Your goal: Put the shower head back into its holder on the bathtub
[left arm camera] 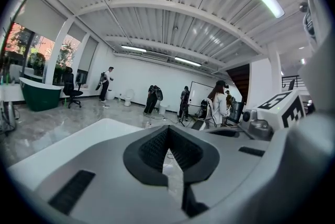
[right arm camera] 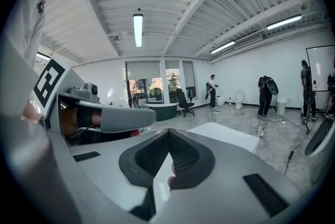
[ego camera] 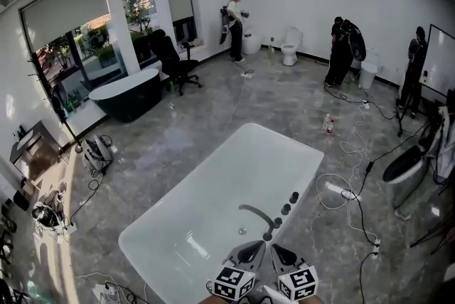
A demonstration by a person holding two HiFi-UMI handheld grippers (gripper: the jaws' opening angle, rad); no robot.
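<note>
The white bathtub fills the middle of the head view. On its right rim sit a grey curved spout and a row of dark round fittings. I cannot tell a shower head or its holder apart among them. My left gripper and right gripper hang side by side just short of the tub's near end, both pointing along the tub. In the left gripper view the left gripper is shut with nothing held. The right gripper is likewise shut and empty.
Cables snake over the floor right of the tub, with bottles beyond. A dark bathtub and an office chair stand by the windows at the left. Several people and toilets line the far wall. Another tub stands at the right.
</note>
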